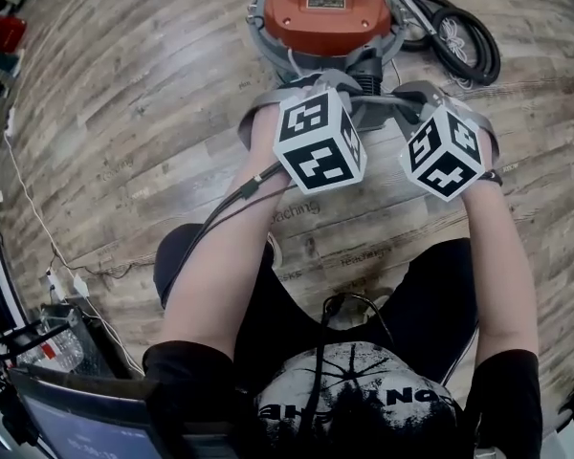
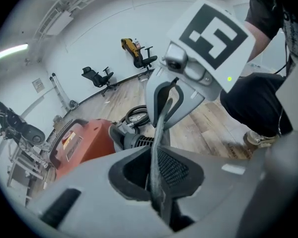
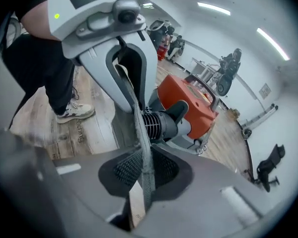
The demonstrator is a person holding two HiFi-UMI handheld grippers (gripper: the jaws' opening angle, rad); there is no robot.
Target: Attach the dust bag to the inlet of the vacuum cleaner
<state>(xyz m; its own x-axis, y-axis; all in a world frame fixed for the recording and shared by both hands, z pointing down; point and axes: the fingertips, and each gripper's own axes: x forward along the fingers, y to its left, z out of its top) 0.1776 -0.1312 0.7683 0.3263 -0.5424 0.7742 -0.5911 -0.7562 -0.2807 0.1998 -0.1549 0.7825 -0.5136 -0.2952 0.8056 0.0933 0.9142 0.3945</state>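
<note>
Left gripper (image 2: pixel 155 184) and right gripper (image 3: pixel 146 174) pinch the dust bag (image 2: pixel 160 124).

Your room was bright and evenly lit. Ceiling strips (image 3: pixel 213 8) glowed overhead, and the floor (image 1: pixel 153 94) took only soft, faint shadows. The vacuum (image 1: pixel 325 12) showed a mild sheen on its orange top. Both gripper views bent hard at the edges and faded to black corners (fisheye lenses do that), and their nearest foreground was blurred. The head view was sharp and far less warped.
</note>
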